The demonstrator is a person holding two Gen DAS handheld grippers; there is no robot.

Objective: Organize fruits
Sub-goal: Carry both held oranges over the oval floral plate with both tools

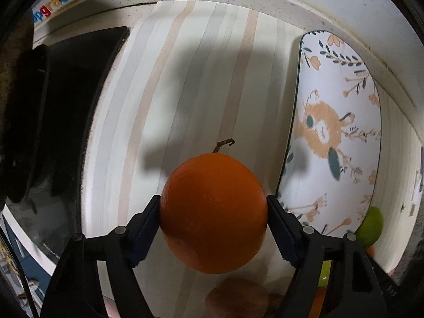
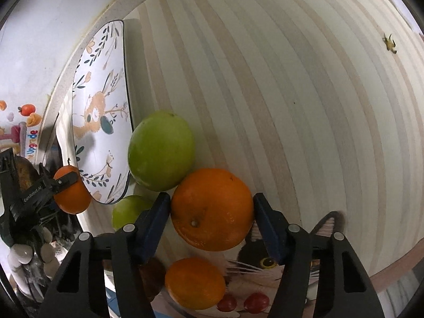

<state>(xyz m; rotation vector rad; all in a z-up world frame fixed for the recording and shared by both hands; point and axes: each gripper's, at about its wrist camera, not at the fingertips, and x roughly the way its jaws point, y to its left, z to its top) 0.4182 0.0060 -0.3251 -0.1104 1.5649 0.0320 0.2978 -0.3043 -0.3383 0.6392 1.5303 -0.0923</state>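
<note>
Both grippers are clamped on fruit over a striped counter [image 2: 291, 106] that meets a white wall at its far edge. The left gripper [image 1: 213, 209] holds a stemmed orange [image 1: 213, 212]; the right gripper [image 2: 212, 209] squeezes another orange [image 2: 212, 209] beside a green fruit [image 2: 161, 150]. The rabbit-print plate [image 1: 341, 122] sits empty between them.
</note>
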